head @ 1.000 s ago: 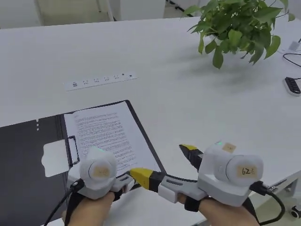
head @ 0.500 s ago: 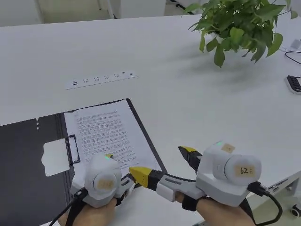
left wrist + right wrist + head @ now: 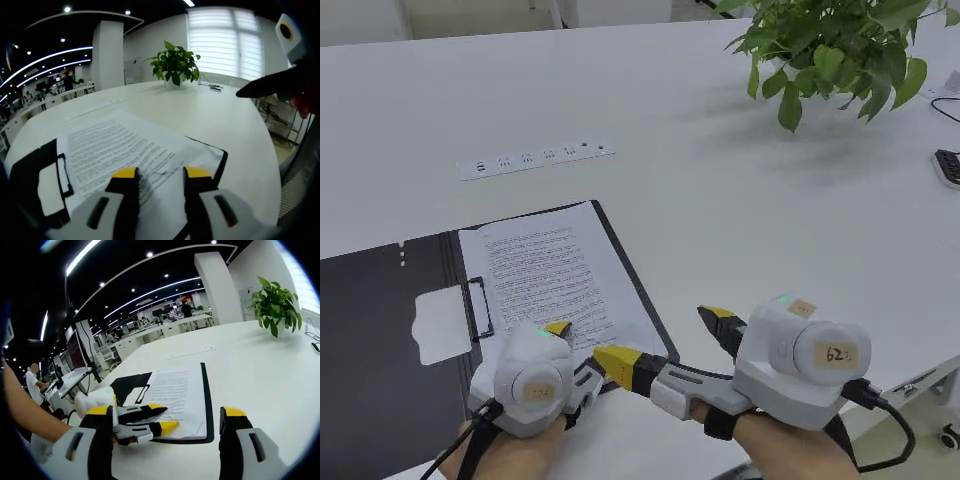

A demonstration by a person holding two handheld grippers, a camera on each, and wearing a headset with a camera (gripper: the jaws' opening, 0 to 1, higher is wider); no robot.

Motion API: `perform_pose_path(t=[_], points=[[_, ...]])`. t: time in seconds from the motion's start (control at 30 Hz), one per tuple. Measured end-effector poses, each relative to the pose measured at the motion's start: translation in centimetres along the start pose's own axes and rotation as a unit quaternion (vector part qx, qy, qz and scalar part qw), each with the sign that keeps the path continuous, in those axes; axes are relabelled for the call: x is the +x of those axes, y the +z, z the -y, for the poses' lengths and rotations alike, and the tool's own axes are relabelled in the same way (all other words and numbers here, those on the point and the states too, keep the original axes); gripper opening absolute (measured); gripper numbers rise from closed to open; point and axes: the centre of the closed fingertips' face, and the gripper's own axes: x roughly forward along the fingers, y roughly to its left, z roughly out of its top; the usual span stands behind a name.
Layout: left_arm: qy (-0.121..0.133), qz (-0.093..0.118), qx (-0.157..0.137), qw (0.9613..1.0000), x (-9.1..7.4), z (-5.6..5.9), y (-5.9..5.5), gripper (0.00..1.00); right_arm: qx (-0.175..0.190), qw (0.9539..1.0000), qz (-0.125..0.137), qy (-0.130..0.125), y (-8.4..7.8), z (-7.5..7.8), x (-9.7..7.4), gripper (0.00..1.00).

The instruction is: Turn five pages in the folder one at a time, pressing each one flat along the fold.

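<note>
The black folder lies open on the white table, with a printed page on its right half. My left gripper hovers over the page's near right corner, jaws a little apart with nothing between them. In the left gripper view its tips sit just above the slightly rumpled paper. My right gripper is wide open beside the folder's right edge, pointing left. Its jaws frame the left gripper and the page. One dark right jaw shows in the left gripper view.
A metal clip and a white patch sit by the folder's spine. A white power strip lies beyond the folder. A potted plant stands at the back right, with a black device at the right edge. The table edge runs close by the right hand.
The left gripper has slid a little toward the page's near corner, and one yellow tip now shows over the paper. The right gripper has held its place; the head camera shifted slightly.
</note>
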Motion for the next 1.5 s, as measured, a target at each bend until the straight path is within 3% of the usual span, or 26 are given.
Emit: perform_pose_path(t=[0.27,0.33,0.43,0.5,0.67,0.8,0.83,0.9,1.07,1.5], points=[[-0.002,-0.003,-0.004,1.0000,0.1,-0.5,0.0,0.23,0.010,0.9998,-0.014,-0.002,-1.2,0.0,0.8,0.87],[0.000,-0.003,-0.014,0.9999,0.0,-0.5,0.1,0.21,0.017,0.9997,-0.019,-0.004,-1.5,0.1,1.0,0.86],[0.016,-0.003,-0.044,0.9989,0.1,-1.8,0.2,0.10,0.023,0.9995,-0.021,-0.006,-1.8,0.2,1.1,0.85],[-0.001,-0.007,-0.026,0.9996,0.0,-1.4,0.1,0.09,0.026,0.9994,-0.022,-0.007,-2.0,0.3,1.3,0.85],[0.000,-0.007,-0.041,0.9991,0.0,-1.3,0.0,0.07,0.053,0.9981,-0.030,-0.011,-2.8,0.4,1.7,0.78],[-0.001,-0.007,-0.044,0.9990,0.0,-1.2,0.1,0.06,0.103,0.9939,-0.038,-0.011,-3.8,0.2,2.0,0.71],[-0.002,-0.007,-0.044,0.9990,0.0,-1.2,0.1,0.06,0.126,0.9910,-0.045,-0.006,-4.1,-0.2,2.1,0.68],[-0.003,-0.007,-0.043,0.9991,0.0,-1.2,0.1,0.06,0.136,0.9897,-0.045,-0.002,-4.3,-0.4,2.3,0.62],[-0.002,-0.007,-0.044,0.9990,0.0,-1.1,0.1,0.06,0.167,0.9849,-0.044,-0.004,-4.7,-0.5,2.7,0.59],[-0.001,-0.005,-0.050,0.9987,0.0,-1.1,0.1,0.06,0.197,0.9790,-0.040,-0.036,-5.0,1.9,4.3,0.57]])
